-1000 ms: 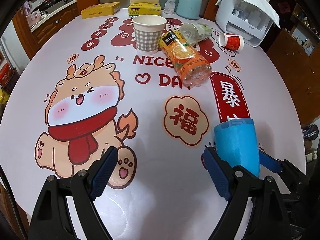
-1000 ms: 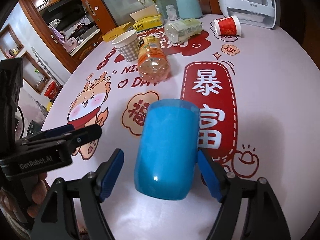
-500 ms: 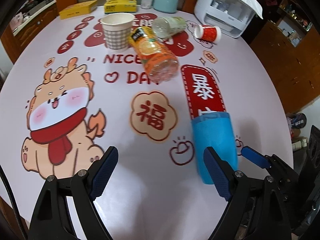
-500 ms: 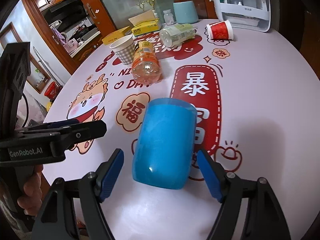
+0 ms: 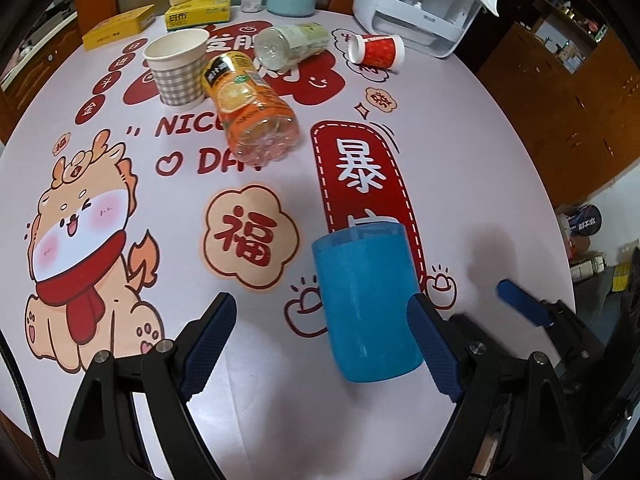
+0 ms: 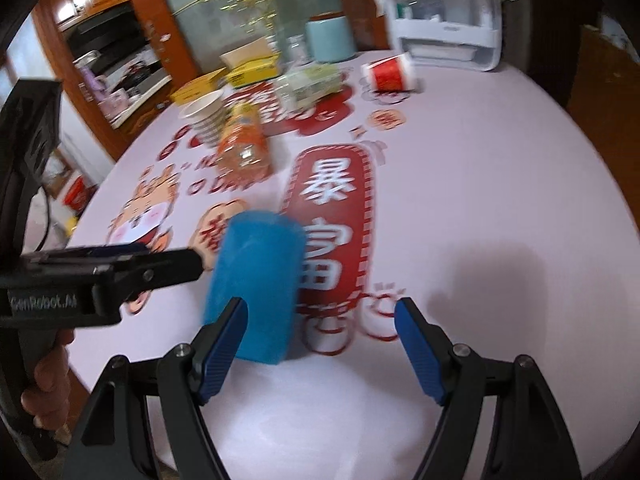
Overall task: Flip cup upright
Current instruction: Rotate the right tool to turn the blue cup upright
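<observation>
Blue cup (image 5: 366, 304): lay on its side on the round table (image 5: 460, 152), open end toward the far side, closed base toward the near edge; its far rim overlapped the red banner print (image 5: 360, 176).
Left gripper (image 5: 322, 344): fingers spread wide and grasping nothing; the cup sat between them, close against the right finger (image 5: 434, 348), though actual contact could not be told; well clear of the left finger.
Right gripper (image 6: 320, 348): fingers released and wide apart, empty; in its own blurred view the cup (image 6: 256, 288) lay just beyond its left finger (image 6: 222, 344), outside the gap.
Orange bottle (image 5: 250, 108): lay on its side in the far middle of the table, base toward the near side.
Checked paper cup (image 5: 178, 66): stood upright just left of the orange bottle, touching or nearly so.
Clear bottle (image 5: 290, 44): lay on its side beyond the orange bottle.
Red paper cup (image 5: 376, 52): lay on its side far right, near the white appliance (image 5: 420, 4).
</observation>
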{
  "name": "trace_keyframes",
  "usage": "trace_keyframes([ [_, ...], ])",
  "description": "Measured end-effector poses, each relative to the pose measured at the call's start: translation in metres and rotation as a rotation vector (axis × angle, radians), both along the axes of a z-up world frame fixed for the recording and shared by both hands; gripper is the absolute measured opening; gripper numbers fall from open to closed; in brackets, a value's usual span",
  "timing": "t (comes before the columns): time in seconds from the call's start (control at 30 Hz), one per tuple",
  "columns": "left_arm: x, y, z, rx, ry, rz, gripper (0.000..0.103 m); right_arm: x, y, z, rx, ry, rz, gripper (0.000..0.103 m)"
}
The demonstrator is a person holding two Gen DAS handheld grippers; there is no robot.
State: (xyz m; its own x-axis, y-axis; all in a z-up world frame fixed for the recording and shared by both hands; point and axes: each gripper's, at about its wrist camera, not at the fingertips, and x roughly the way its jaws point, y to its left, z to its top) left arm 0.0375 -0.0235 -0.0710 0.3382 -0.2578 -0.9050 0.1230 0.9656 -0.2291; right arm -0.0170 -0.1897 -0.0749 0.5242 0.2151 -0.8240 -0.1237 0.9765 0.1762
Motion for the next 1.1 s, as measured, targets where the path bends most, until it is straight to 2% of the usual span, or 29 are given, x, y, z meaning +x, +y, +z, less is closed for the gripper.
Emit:
trace_keyframes([
  [0.27, 0.003, -0.017, -0.011, 0.015, 0.021, -0.026, 0.086, -0.004, -0.02, 0.017, -0.079, -0.076, -0.124, 0.076],
  [0.47, 0.007, -0.03, -0.02, 0.019, 0.038, -0.036, 0.086, -0.004, -0.031, 0.017, -0.024, -0.084, -0.167, 0.076],
  [0.67, 0.016, -0.036, -0.028, -0.033, 0.078, -0.047, 0.086, -0.004, -0.041, 0.011, -0.033, -0.083, -0.204, 0.076],
  [0.9, 0.033, -0.041, -0.039, -0.074, 0.148, -0.067, 0.086, -0.004, -0.048, 0.003, -0.004, -0.058, -0.191, 0.076],
  [1.0, 0.039, -0.042, -0.042, -0.077, 0.175, -0.065, 0.079, -0.002, -0.051, -0.001, 0.008, -0.048, -0.194, 0.076],
  [1.07, 0.043, -0.043, -0.045, -0.075, 0.193, -0.067, 0.07, -0.002, -0.054, -0.003, 0.02, -0.04, -0.198, 0.076],
  [1.1, 0.045, -0.043, -0.046, -0.082, 0.203, -0.072, 0.07, -0.001, -0.055, -0.004, 0.024, -0.038, -0.201, 0.076],
])
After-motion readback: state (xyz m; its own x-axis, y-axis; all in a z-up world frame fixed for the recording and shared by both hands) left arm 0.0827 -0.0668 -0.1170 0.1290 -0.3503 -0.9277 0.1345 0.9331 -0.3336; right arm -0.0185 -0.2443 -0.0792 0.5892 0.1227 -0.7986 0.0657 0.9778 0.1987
